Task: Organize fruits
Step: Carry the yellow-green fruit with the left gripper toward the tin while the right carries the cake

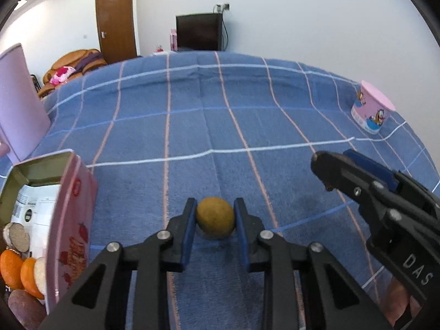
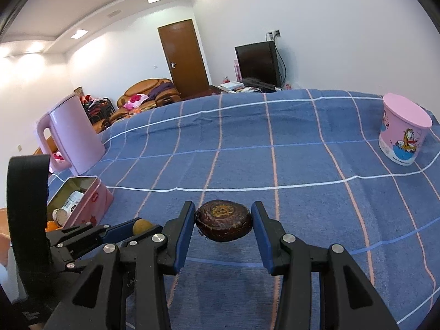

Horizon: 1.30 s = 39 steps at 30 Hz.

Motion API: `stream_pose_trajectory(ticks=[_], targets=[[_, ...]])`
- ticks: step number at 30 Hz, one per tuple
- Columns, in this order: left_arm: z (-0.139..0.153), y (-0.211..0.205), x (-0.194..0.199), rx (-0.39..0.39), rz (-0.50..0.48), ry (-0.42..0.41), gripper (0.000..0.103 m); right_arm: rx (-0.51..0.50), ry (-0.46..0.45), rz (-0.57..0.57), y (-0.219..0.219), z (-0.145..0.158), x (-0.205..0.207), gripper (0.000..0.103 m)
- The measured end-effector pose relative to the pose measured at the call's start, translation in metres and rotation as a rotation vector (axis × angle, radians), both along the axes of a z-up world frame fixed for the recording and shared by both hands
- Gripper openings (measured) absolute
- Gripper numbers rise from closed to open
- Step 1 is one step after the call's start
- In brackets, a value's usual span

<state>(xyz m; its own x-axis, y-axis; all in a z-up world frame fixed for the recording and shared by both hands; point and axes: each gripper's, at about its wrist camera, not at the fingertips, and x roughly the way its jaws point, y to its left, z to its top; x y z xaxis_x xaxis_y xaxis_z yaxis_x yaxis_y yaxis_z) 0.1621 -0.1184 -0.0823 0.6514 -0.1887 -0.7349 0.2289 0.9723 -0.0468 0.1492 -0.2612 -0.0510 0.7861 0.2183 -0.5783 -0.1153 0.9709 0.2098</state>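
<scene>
The left gripper (image 1: pixel 215 218) is closed on a small yellow-brown round fruit (image 1: pixel 215 217), its blue pads (image 1: pixel 187 236) pressing the fruit's two sides. The fruit sits low, at or just above the blue checked cloth (image 1: pixel 214 126) that covers the bed, near the bed's front edge; whether it touches the cloth cannot be told. In the right wrist view the same gripper comes in from the lower left with the fruit showing between its fingers.

The right gripper (image 2: pixel 223 221) grips a dark brown, flattened round fruit (image 2: pixel 224 223) with a paler ring on its top face; both blue pads (image 2: pixel 183 239) touch its sides. This fruit hangs above the cloth, casting a shadow below it, also near the front edge.

Just left of the left gripper stands an open pink tin box (image 1: pixel 72 220) with strawberry pictures, near the bed's front left corner. Inside it lie orange fruit (image 1: pixel 11 268), a cut pale-fleshed piece (image 1: pixel 16 236), a dark reddish fruit (image 1: pixel 26 309) and a white printed package (image 1: pixel 38 206).

Behind the tin, at the left edge, stands a pink kettle (image 2: pixel 73 134) with its handle facing the front. Well apart, near the right edge, stands a pink cartoon-printed cup (image 2: pixel 403 134) with a pink lid.
</scene>
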Motion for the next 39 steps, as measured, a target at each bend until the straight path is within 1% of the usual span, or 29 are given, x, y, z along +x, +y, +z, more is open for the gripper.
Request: stream_pose_trajectory(ticks=[5, 16, 26, 39], targets=[[0.006, 0.000, -0.006, 0.008, 0.018, -0.054, 0.029, 0.005, -0.023, -0.001, 0.000, 0.002, -0.004, 0.044], [0.015, 0.007, -0.014, 0.008, 0.048, -0.124, 0.029, -0.001, -0.060, 0.003, 0.002, 0.005, -0.011, 0.044], [0.021, 0.010, -0.021, 0.004, 0.071, -0.176, 0.029, -0.011, -0.098, 0.000, 0.004, 0.008, -0.019, 0.044], [0.025, 0.015, -0.029, -0.014, 0.092, -0.222, 0.029, -0.026, -0.148, -0.004, 0.005, 0.013, -0.026, 0.044]])
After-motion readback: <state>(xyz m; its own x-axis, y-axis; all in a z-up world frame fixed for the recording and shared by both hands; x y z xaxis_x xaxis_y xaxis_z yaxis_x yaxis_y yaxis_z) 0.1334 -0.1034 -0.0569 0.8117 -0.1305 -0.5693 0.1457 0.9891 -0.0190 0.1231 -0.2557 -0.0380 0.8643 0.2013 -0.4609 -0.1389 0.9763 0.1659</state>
